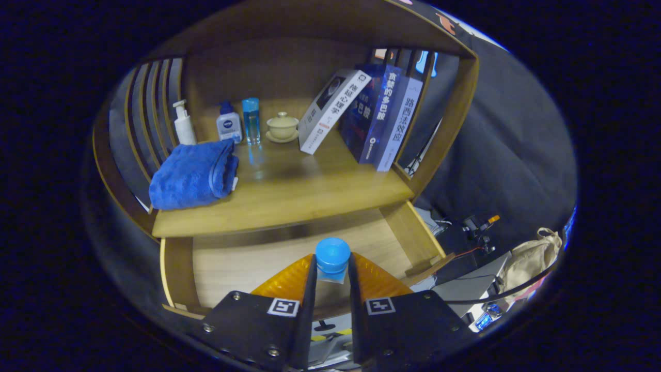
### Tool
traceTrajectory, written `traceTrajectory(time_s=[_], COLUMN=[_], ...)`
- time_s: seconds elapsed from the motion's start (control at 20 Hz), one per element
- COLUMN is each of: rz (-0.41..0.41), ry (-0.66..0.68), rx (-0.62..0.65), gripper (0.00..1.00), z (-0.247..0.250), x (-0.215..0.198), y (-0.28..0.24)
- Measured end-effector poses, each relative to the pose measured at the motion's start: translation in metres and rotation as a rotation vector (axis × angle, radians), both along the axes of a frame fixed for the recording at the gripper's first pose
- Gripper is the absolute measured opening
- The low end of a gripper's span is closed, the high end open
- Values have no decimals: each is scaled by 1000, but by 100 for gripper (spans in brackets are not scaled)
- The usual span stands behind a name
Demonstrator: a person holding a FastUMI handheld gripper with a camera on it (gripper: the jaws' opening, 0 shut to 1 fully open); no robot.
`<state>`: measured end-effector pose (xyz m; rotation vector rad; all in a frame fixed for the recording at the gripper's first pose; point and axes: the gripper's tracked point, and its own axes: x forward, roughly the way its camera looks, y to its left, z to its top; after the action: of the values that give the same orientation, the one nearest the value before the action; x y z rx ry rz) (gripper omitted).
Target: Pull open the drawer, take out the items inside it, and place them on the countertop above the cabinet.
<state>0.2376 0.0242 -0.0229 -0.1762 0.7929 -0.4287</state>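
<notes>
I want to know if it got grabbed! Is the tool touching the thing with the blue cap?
Touching. The gripper view shows the tool with both fingers pressed against the sides of the blue-capped bottle, held above the open drawer.

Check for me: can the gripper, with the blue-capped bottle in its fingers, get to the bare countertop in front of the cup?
Probably yes. The gripper is shut on the blue-capped bottle above the open drawer; the countertop ahead lies bare, the blue towel left, books right.
</notes>
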Motion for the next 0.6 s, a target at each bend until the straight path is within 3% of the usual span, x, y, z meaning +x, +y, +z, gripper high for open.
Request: traceTrajectory(time_s=[0.3,0.6], rz=[82,213], ry=[-115,-291], rx=[4,50], gripper=[32,32], z=[45,55], x=[53,120], y=[18,36])
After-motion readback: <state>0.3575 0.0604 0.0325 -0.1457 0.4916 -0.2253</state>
